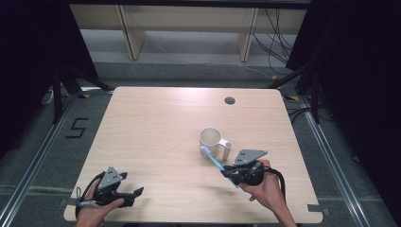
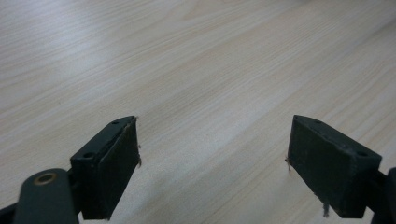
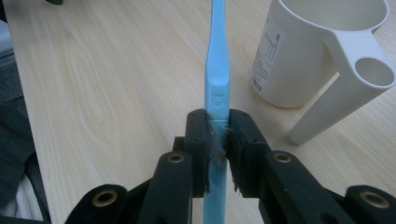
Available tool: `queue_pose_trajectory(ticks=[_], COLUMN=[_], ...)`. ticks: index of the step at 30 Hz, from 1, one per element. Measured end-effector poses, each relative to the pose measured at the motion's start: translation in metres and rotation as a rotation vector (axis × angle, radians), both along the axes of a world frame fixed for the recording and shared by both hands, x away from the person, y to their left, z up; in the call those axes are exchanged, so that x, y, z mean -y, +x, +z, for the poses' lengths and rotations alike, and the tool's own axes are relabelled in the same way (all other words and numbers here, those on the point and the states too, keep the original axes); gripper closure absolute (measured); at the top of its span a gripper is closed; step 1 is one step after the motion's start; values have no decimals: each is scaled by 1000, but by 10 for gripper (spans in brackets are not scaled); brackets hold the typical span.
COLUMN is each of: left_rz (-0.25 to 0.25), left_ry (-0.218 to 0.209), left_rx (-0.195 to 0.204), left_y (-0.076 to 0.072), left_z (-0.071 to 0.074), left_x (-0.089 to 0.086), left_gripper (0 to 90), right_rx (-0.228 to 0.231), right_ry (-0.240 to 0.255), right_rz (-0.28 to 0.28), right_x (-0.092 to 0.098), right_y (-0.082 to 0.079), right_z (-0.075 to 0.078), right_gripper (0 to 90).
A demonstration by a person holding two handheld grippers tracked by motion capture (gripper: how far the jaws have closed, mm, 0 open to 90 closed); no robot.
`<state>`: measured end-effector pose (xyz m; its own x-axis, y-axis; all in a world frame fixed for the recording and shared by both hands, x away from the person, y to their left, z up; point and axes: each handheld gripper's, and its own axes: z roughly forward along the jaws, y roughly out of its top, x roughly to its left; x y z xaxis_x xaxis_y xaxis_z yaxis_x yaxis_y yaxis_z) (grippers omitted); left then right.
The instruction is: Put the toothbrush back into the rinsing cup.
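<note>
— black jaws of the right gripper (image 3: 217, 140), what's between them?
— clamped on a light blue plastic toothbrush (image 3: 217, 70); its head reaches up past the fingertips, just beside a cream plastic mug with a looped handle (image 3: 322, 56).
— and the left gripper (image 2: 212, 154)?
— jaws wide apart, only pale wooden table (image 2: 196, 70) between.

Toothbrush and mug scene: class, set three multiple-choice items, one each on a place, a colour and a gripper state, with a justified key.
1. Where is the mug?
A. beyond the right gripper
B. beside the left gripper
C. on the floor

2. What colour is the toothbrush?
A. red
B. light blue
C. black

3. The left gripper's jaws stand:
A. clamped on the mug
B. shut on the toothbrush
C. open

Key: A, it stands just past the right gripper; B, its handle shows light blue; C, bare table lies between them.
</note>
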<state>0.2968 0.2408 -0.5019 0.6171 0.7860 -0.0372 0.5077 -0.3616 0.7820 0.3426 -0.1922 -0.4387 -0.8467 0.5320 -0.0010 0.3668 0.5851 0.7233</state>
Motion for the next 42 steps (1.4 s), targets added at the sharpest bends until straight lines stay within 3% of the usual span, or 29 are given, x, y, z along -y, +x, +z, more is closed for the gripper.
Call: queue_pose_trajectory(ticks=[1,7,9,12,19,26,31,32,33,38,40,41,42], left_rz=[1,-2,-3,-3,3,-5,-3,15,0,-2,4,3,-1], left_ry=[3,8,-2,-2,7,0,-2,-33,-2,-1,2,2,-2], left_rx=[1,2,2,3,-2,3,1,7,1,3,2,3,2], left_y=[0,0,0,0,0,-1,0,-1,0,0,-1,-1,0], left_z=[0,1,0,0,0,0,0,-1,-1,0,0,0,0], left_x=[0,0,0,0,-1,-1,-1,1,-1,0,0,0,0], left_gripper=[159,159,159,159,159,159,160,159,159,159,159,159,159], right_rx=[24,33,64,59,105,108,136,137,148,158,195,182,199], right_ry=[24,75,101,108,141,170,197,212,211,226,236,238,248], right_rz=[-8,-12,-21,-31,-46,-65,-76,-85,-78,-101,-105,-110,-119], right_x=[1,5,7,9,14,16,20,21,22,25,28,28,29], right_y=[0,1,1,0,1,1,2,2,3,3,6,6,8], right_z=[1,4,6,7,13,17,21,23,24,29,30,30,29], right_gripper=[788,788,788,788,788,788,788,788,788,788,789,788,788])
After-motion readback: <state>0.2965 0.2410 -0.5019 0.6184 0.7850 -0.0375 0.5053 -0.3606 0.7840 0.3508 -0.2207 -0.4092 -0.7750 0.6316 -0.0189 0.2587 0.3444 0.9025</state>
